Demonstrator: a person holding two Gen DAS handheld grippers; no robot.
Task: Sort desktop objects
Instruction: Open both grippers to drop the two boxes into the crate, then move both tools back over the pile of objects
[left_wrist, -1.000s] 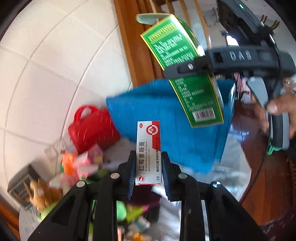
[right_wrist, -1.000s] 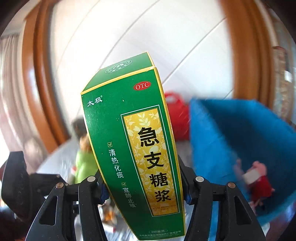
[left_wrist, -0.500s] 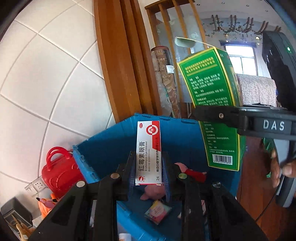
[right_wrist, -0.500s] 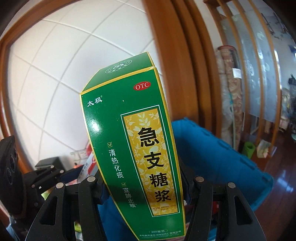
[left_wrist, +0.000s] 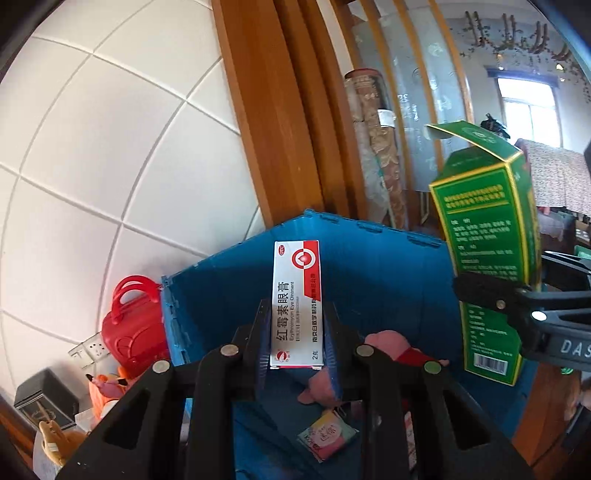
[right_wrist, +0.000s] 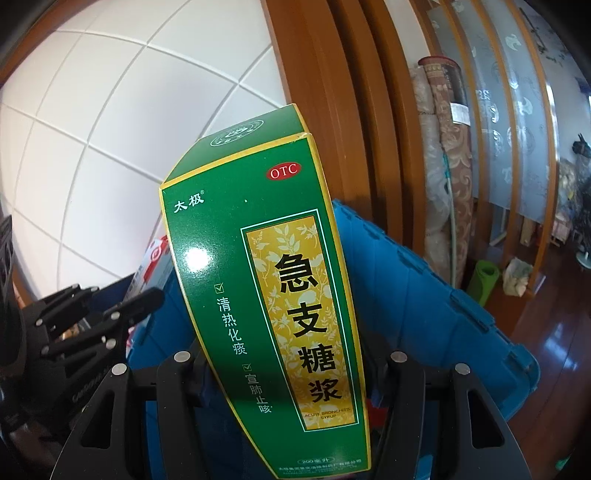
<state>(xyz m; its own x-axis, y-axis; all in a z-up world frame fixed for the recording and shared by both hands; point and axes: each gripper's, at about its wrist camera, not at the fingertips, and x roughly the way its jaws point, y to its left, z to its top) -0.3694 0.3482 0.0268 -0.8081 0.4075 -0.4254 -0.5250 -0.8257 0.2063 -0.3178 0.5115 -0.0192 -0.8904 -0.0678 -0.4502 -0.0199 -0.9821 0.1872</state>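
Over the crate: both your grippers, blue crate (left_wrist: 376, 266) at 12 o'clock
Left gripper (left_wrist: 297, 341): clamped on white-red ointment box (left_wrist: 297, 295), upright
Right gripper (right_wrist: 286, 373): clamped on green syrup box (right_wrist: 266, 280), at your 3 o'clock

Crate (left_wrist: 369, 266) was blue. Ointment box (left_wrist: 297, 295) was white with a red band and black lettering. Syrup box (right_wrist: 273, 295) was green, yellow-edged, with a yellow leaf-patterned panel. Handbag (left_wrist: 133, 332) was red. Wall tiles (left_wrist: 110, 147) were white.

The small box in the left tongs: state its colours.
The small box is white with a red corner band and red circle logo, seen best in the left wrist view.
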